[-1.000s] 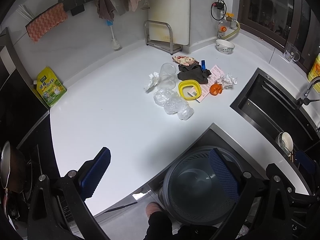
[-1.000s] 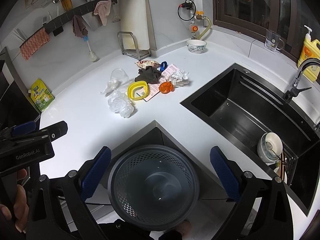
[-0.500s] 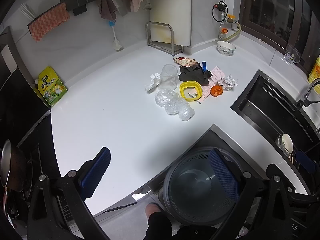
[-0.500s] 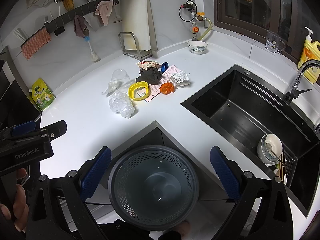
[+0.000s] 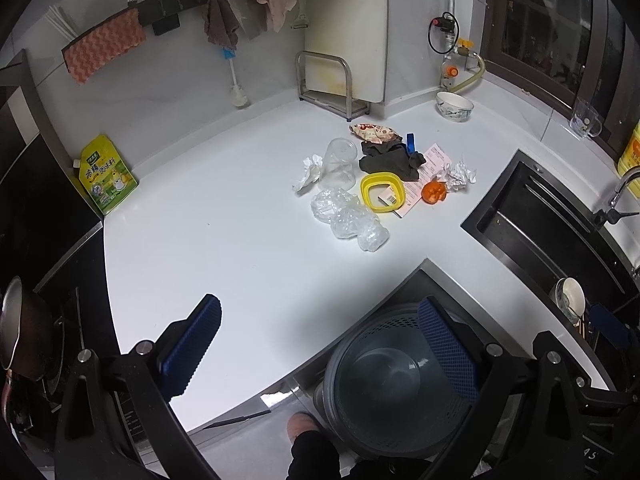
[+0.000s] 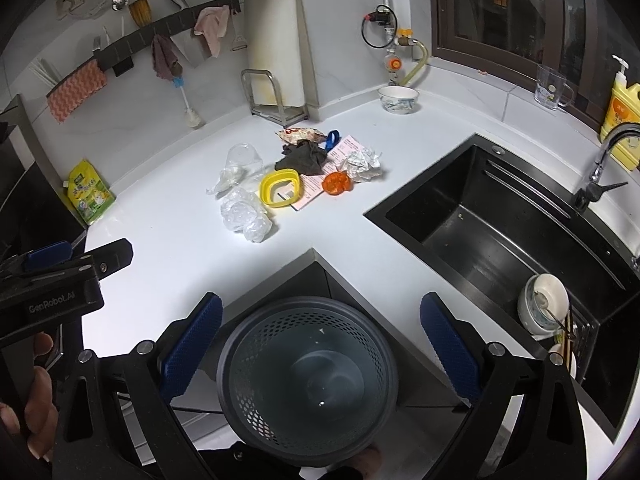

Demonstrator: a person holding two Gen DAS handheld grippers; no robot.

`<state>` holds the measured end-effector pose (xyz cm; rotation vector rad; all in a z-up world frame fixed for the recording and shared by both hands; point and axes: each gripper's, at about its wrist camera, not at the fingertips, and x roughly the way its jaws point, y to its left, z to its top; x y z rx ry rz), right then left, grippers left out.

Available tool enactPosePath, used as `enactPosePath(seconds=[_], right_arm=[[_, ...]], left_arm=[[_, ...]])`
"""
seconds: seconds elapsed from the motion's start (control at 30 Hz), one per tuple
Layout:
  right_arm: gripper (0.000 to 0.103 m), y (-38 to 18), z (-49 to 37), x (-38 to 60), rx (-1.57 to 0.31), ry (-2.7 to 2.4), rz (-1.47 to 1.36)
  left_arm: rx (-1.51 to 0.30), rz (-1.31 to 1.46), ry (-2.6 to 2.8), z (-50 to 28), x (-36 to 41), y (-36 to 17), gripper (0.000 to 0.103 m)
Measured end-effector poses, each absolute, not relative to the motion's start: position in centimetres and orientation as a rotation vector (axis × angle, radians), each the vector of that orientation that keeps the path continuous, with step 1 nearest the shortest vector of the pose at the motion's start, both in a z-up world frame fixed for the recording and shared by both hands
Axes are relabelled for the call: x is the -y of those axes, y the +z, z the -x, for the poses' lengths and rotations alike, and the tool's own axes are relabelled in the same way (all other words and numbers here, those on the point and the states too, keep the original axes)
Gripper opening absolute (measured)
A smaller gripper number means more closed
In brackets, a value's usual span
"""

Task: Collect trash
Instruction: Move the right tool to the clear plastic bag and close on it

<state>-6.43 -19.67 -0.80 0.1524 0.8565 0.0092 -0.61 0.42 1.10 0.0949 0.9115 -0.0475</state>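
I have both sets of fingers spread wide and empty: the left gripper (image 5: 318, 350) hangs over the counter (image 5: 224, 240) edge, the right gripper (image 6: 320, 350) directly above the grey perforated bin (image 6: 308, 384) on the floor at the counter's corner. The trash lies clustered mid-counter, well apart from both: crumpled clear plastic (image 5: 350, 220), a yellow ring (image 5: 382, 192), a dark rag (image 5: 390, 162), an orange scrap (image 5: 435, 192) and crumpled paper (image 5: 460, 172).

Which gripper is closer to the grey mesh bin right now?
Right. The right gripper hangs open directly above the grey mesh bin, framing it. The left gripper is also open but offset to the bin's left, mostly over the counter.
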Motion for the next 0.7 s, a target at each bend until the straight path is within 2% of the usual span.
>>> enactPosePath(seconds=[0.43,0.7], right_arm=[[0.095,-4.3,4.7,20.6,-0.816,0.147,-0.135],[0.095,-6.0,0.2,18.1,-0.811,0.091,-0.181]], left_arm=[[-0.874,-0.055,0.076,0.7,-3.2,-1.8,0.097],[-0.803,-0.095,0.004,-3.9,-6.0,-2.4,0.097]])
